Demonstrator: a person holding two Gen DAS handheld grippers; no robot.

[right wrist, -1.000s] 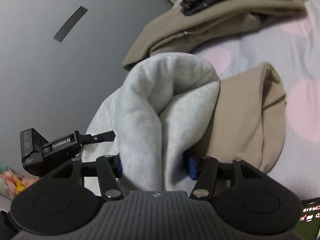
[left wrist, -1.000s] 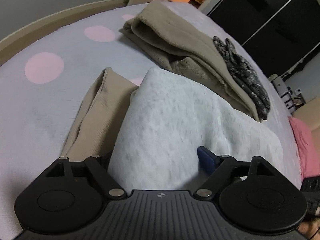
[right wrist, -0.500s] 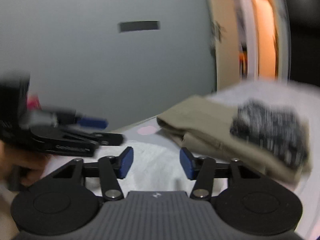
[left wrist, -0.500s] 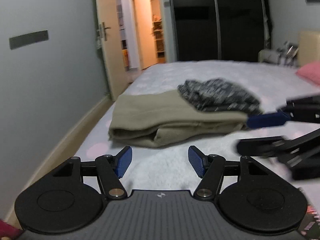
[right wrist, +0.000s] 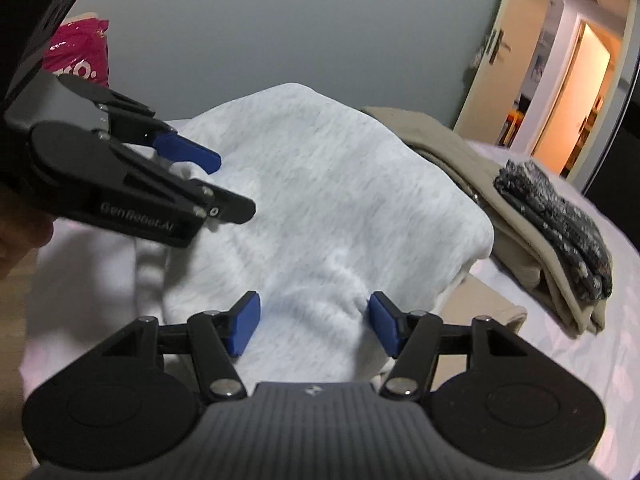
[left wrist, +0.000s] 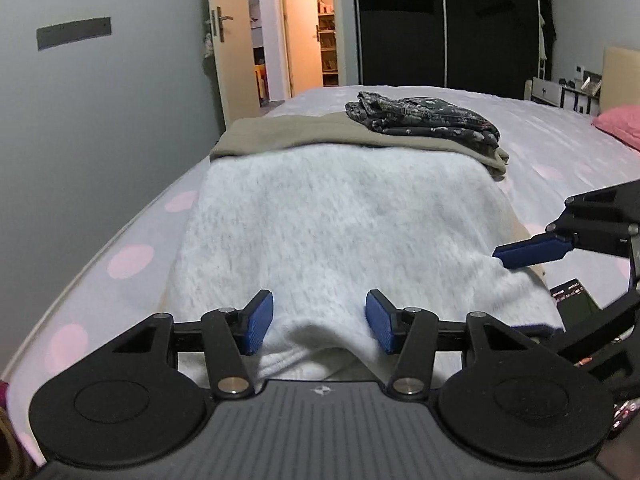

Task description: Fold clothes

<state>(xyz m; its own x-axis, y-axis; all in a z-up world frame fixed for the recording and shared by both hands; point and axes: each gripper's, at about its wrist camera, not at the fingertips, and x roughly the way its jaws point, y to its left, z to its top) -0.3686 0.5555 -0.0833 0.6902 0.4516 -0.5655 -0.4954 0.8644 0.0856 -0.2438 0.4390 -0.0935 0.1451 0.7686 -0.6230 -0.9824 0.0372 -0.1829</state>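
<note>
A light grey fleece garment [left wrist: 340, 232] lies spread on the bed, partly over a beige garment [right wrist: 492, 300]. My left gripper [left wrist: 320, 326] is at its near edge. The jaws are closing, and a raised bulge of grey cloth sits between the blue pads without a firm pinch showing. In the right wrist view the left gripper [right wrist: 232, 184] reaches in from the left over the same garment [right wrist: 340, 200]. My right gripper [right wrist: 312, 326] is over the garment's near right part, its jaws opening with cloth between them. One of its blue fingers [left wrist: 532, 252] shows at the right of the left wrist view.
Beyond the grey garment, a folded tan garment [left wrist: 288, 132] carries a dark patterned one [left wrist: 420, 116]. The bed sheet [left wrist: 132, 260] has pink dots and meets a grey wall on the left. A pink pillow [left wrist: 620, 124] lies far right; a dark device [left wrist: 572, 296] lies near right.
A second ago the grey garment was bunched up in the right gripper. Both grippers then came free and rolled upright. Now both sit at the flat garment's near edge, the left narrower.
</note>
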